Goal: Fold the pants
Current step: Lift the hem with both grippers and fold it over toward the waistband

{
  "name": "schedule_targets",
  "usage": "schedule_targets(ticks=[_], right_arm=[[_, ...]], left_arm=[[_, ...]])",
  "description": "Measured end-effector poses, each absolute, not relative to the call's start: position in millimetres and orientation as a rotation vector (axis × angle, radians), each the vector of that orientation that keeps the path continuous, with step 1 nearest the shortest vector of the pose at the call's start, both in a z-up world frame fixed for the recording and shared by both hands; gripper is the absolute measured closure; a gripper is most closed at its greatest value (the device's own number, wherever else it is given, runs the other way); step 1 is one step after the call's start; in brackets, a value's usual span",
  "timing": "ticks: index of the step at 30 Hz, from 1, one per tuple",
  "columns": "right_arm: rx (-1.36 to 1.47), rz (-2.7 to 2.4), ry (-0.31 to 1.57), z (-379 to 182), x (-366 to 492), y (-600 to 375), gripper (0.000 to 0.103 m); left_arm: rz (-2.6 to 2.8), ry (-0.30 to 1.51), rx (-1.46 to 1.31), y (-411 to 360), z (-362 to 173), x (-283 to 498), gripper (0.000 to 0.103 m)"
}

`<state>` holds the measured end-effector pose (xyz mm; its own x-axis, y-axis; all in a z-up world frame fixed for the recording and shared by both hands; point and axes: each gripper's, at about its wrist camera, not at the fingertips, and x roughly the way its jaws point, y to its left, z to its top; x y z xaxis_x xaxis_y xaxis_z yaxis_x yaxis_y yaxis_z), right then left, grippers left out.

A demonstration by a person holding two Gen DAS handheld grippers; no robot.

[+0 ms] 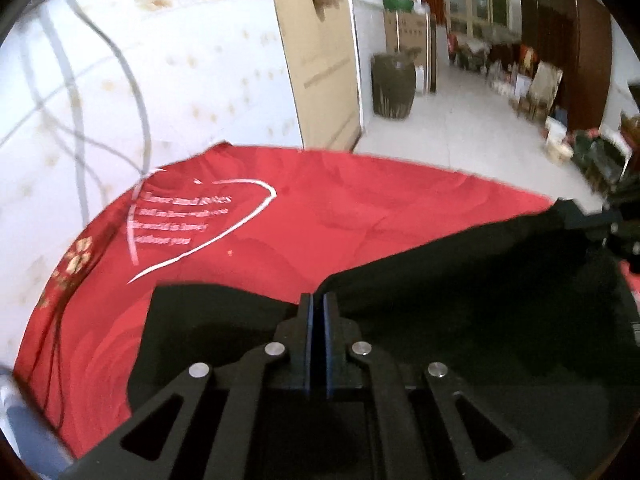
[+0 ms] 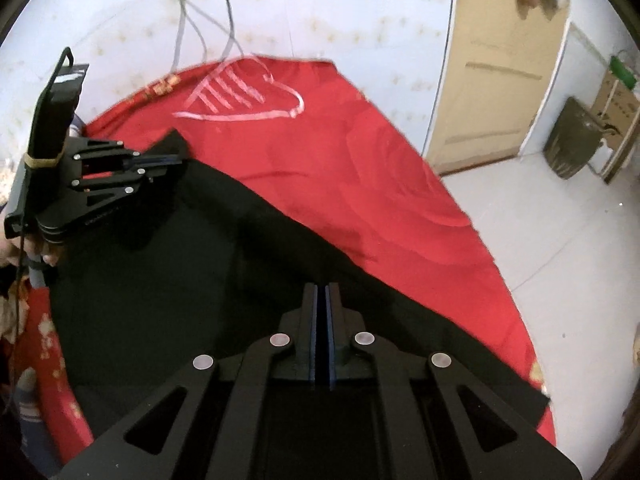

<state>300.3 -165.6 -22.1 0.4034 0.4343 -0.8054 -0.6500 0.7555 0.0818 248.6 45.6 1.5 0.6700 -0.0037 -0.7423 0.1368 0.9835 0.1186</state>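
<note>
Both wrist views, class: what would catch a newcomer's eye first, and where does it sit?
First, the bright red cover with its white heart outline, filling the middle of both views. Across its near side lie the black pants. The left tongs and right tongs are each shut on the pants' far edge.

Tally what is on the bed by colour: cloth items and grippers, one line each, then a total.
Black: 3, namely the black fabric pants, the left gripper and the right gripper.
Red: 1, the red bedspread with a white heart outline.
Total: 4.
</note>
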Motion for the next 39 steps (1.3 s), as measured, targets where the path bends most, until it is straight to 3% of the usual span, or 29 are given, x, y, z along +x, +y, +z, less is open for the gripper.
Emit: schedule_targets(ticks=[5, 10, 14, 17, 18, 20, 21, 22, 23, 24, 27, 30, 39], right_arm=[[-0.178, 0.627, 0.920, -5.4, 207.2, -175.2, 0.102], [-0.003, 0.527, 1.094, -41.9, 134.3, -181.7, 0.103], [0.150, 0.469, 1.242, -70.0, 102.6, -189.2, 0.103], [0.246, 0.468, 1.197, -57.0, 94.1, -197.2, 0.103], [0.246, 0.452, 1.170, -50.2, 96.0, -199.7, 0.100], [0.254, 0.413, 1.115, -35.2, 108.9, -206.8, 0.077], [0.275, 0.408, 1.094, -29.8, 117.0, -210.1, 0.071], [0.286, 0.396, 1.080, -25.0, 126.6, -212.1, 0.055], [0.283, 0.382, 1.063, -21.2, 136.7, -214.3, 0.044], [0.280, 0.376, 1.050, -20.0, 143.6, -214.6, 0.042], [0.253, 0.334, 1.028, -14.5, 182.9, -212.3, 0.042], [0.262, 0.293, 1.036, -15.0, 229.9, -211.4, 0.042], [0.193, 0.101, 1.215, -66.1, 331.5, -177.7, 0.040]], left_arm=[[-0.080, 0.805, 0.114, 45.6, 15.3, 170.5, 0.097], [-0.070, 0.946, 0.030, 55.3, -25.0, 119.6, 0.096], [-0.041, 1.019, 0.007, 58.7, -42.9, 87.6, 0.096], [-0.012, 1.011, -0.059, 71.7, -35.8, 75.2, 0.096], [-0.004, 1.004, -0.071, 75.1, -32.4, 75.4, 0.096], [0.014, 0.991, -0.104, 82.7, -24.0, 82.2, 0.096], [0.025, 0.986, -0.127, 87.0, -21.0, 88.5, 0.095], [0.031, 0.979, -0.144, 90.8, -18.4, 94.9, 0.094], [0.038, 0.972, -0.155, 94.3, -17.5, 100.7, 0.086], [0.048, 0.966, -0.160, 97.2, -16.9, 104.1, 0.074], [0.080, 0.953, -0.174, 106.1, -14.9, 135.8, 0.058], [0.119, 0.953, -0.159, 106.0, -19.3, 166.9, 0.053], [0.227, 1.013, -0.022, 94.3, -71.5, 216.7, 0.052]])
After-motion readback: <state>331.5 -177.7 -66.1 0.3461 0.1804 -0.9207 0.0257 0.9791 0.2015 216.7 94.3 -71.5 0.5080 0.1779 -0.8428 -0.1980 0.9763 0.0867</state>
